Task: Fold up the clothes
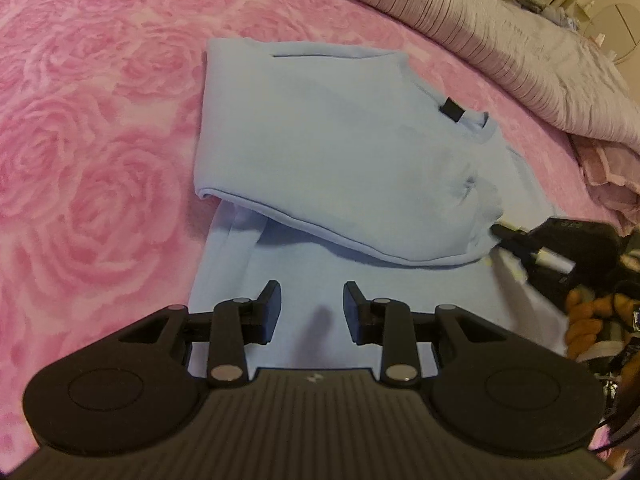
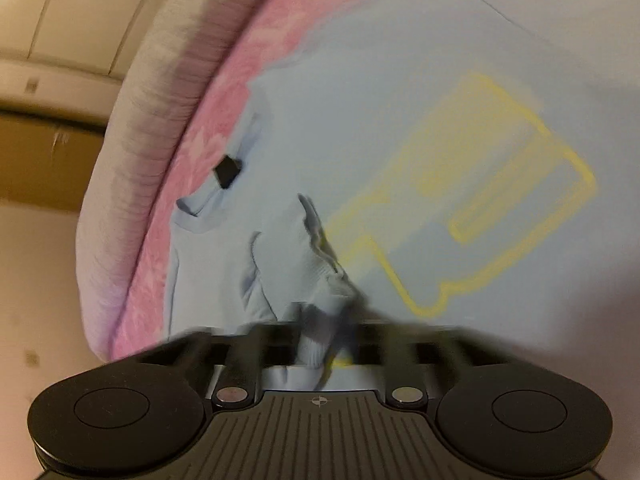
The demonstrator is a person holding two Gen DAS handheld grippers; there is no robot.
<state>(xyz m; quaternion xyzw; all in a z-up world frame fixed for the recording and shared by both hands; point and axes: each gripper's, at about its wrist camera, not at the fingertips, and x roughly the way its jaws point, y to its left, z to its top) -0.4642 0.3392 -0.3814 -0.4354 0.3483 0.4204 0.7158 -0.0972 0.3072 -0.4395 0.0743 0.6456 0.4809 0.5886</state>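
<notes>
We see the sweatshirt (image 1: 328,140) lying on the bed (image 1: 100,160), its upper half folded over the lower; a quilt (image 1: 520,60) lies behind it.

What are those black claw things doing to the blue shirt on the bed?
A person is folding a light blue sweatshirt on a pink rose blanket, with a gripper in each hand. The right gripper is shut on a bunch of the blue cloth. The left gripper hangs open above the shirt's lower part, holding nothing.
</notes>
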